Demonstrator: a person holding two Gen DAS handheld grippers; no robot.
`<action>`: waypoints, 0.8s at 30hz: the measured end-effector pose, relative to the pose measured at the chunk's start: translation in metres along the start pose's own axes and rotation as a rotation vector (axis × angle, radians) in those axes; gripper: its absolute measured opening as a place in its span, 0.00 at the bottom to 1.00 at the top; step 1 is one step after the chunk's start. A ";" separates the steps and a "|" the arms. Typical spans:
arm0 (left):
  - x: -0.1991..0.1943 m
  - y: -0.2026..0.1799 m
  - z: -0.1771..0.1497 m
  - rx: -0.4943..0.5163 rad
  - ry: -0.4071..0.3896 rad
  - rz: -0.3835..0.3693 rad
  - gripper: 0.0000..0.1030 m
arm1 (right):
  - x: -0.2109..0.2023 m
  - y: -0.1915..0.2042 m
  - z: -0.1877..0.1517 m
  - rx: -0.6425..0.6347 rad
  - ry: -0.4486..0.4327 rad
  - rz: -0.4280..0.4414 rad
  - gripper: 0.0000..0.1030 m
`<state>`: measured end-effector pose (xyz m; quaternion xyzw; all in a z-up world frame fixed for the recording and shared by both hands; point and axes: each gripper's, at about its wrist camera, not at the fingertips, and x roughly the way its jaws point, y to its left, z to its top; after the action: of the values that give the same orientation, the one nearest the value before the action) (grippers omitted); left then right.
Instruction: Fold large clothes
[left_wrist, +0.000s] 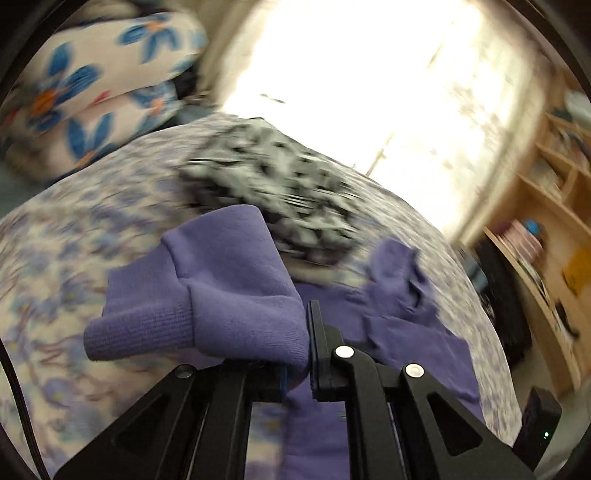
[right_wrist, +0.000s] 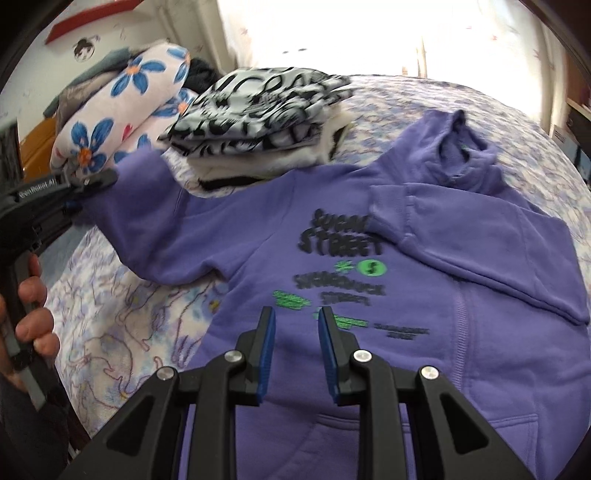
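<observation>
Left to right: my left gripper (left_wrist: 295, 354) is clenched on the hoodie's left sleeve cuff (left_wrist: 147, 325), lifted near the bed's (right_wrist: 110, 332) left edge, not yet folded in. The purple hoodie (right_wrist: 332, 258) lies mid-bed, its right sleeve (right_wrist: 461, 236) already folded across the chest. My right gripper (right_wrist: 293, 332) hangs released above the hem; body folds remain.

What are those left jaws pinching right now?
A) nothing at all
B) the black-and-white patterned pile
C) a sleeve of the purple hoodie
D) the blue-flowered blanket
C: in the left wrist view the left gripper is shut on the sleeve of the purple hoodie, near its ribbed cuff.
</observation>
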<state>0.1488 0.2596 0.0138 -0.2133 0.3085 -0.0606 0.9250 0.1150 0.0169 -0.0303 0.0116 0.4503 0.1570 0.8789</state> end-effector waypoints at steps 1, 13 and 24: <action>0.007 -0.016 -0.002 0.028 0.013 -0.018 0.06 | -0.005 -0.010 -0.001 0.018 -0.008 -0.004 0.23; 0.141 -0.135 -0.116 0.246 0.389 -0.038 0.13 | -0.030 -0.120 -0.034 0.182 0.003 -0.111 0.23; 0.107 -0.134 -0.112 0.159 0.450 -0.081 0.71 | -0.031 -0.126 -0.035 0.159 -0.010 -0.062 0.23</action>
<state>0.1700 0.0728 -0.0669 -0.1333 0.4921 -0.1675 0.8438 0.1037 -0.1157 -0.0470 0.0680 0.4572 0.0935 0.8818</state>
